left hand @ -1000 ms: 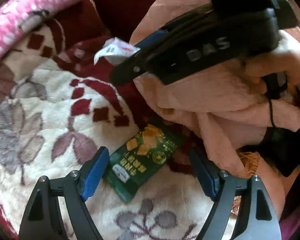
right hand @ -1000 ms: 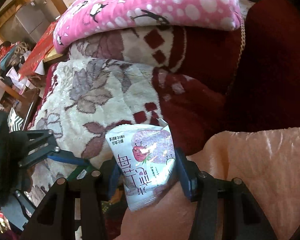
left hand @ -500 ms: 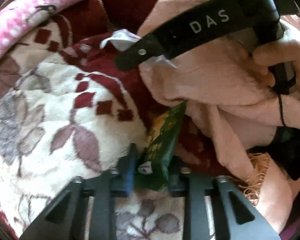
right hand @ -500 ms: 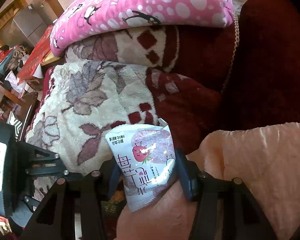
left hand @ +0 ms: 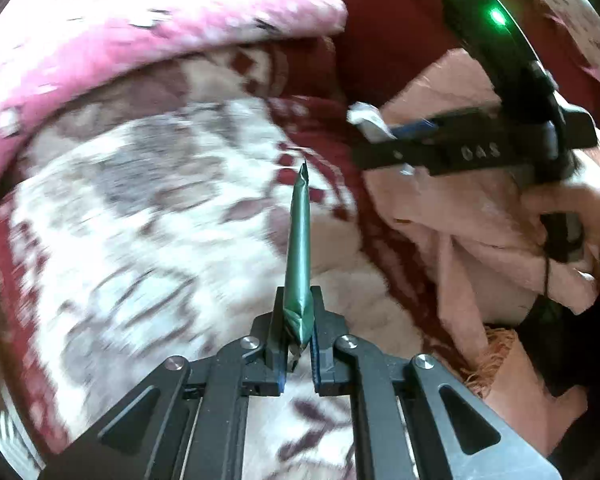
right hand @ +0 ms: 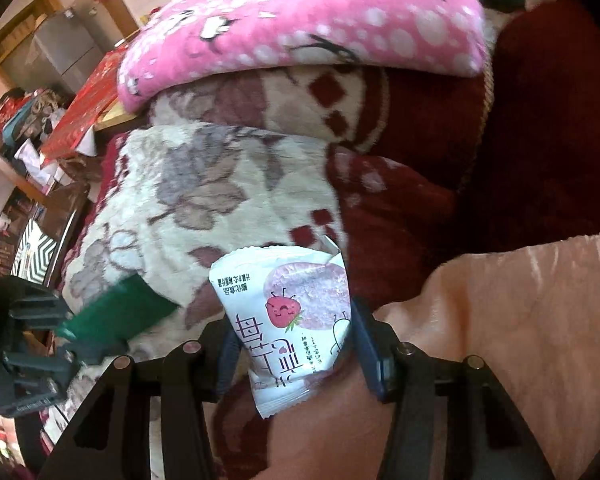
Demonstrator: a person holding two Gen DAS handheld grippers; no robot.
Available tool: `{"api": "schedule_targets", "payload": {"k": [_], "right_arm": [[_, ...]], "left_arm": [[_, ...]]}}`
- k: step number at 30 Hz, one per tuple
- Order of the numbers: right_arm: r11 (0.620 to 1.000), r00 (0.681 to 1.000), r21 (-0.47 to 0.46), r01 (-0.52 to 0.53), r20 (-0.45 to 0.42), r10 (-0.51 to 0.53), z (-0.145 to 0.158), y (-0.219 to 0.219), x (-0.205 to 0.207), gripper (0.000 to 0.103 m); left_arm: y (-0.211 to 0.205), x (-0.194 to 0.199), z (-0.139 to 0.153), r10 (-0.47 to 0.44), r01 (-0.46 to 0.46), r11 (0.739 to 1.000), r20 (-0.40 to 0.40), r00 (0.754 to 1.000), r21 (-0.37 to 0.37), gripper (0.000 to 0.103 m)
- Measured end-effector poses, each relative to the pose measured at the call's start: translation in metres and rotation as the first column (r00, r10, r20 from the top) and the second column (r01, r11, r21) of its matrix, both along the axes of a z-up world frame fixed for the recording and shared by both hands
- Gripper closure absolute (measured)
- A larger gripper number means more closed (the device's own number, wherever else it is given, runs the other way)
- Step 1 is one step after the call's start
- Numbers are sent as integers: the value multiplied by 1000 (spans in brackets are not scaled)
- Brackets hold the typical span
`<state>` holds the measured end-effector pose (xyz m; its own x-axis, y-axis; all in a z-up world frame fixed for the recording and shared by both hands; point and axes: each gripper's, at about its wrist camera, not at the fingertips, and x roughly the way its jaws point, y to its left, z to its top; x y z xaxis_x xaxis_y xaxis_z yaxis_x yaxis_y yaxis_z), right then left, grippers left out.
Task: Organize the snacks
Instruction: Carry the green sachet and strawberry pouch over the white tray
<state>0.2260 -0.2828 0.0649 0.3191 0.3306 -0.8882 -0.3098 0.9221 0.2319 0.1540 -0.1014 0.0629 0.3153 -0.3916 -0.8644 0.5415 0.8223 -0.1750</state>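
My left gripper (left hand: pixel 298 336) is shut on a green snack packet (left hand: pixel 299 248), held edge-on and lifted off the floral blanket (left hand: pixel 140 220). The same green snack packet (right hand: pixel 120 314) shows at the left of the right wrist view, gripped by the left gripper (right hand: pixel 70 338). My right gripper (right hand: pixel 294 344) is shut on a white snack packet (right hand: pixel 288 320) with a strawberry picture, held upright above the peach cloth (right hand: pixel 520 340). From the left wrist view the right gripper (left hand: pixel 380 140) sits at the upper right with the white snack packet (left hand: pixel 366 120) sticking out of its tip.
A pink spotted pillow (right hand: pixel 300 20) lies along the back on the blanket. A dark red cushion (right hand: pixel 540 140) rises at the right. A hand (left hand: pixel 572 200) holds the right gripper over the peach cloth (left hand: pixel 480 220). A cluttered table (right hand: pixel 28 140) stands far left.
The left gripper closed on the green packet that lay flat on the blanket and lifted it, turning it edge-on. The right gripper stayed shut on the white packet and barely moved.
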Motion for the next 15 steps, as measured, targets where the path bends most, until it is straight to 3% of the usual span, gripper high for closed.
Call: {"api": "schedule_targets", "payload": {"k": [7, 11, 15], "right_arm": [[997, 998, 27, -70, 6, 70, 9, 55, -34, 48], [993, 995, 59, -98, 2, 98, 9, 90, -62, 48], [990, 994, 90, -112, -2, 112, 8, 117, -91, 48]], "left_arm": [[54, -45, 20, 184, -187, 980, 44, 982, 74, 95], [85, -69, 25, 289, -290, 955, 15, 957, 57, 95], [108, -91, 30, 364, -367, 927, 45, 930, 83, 95]]}}
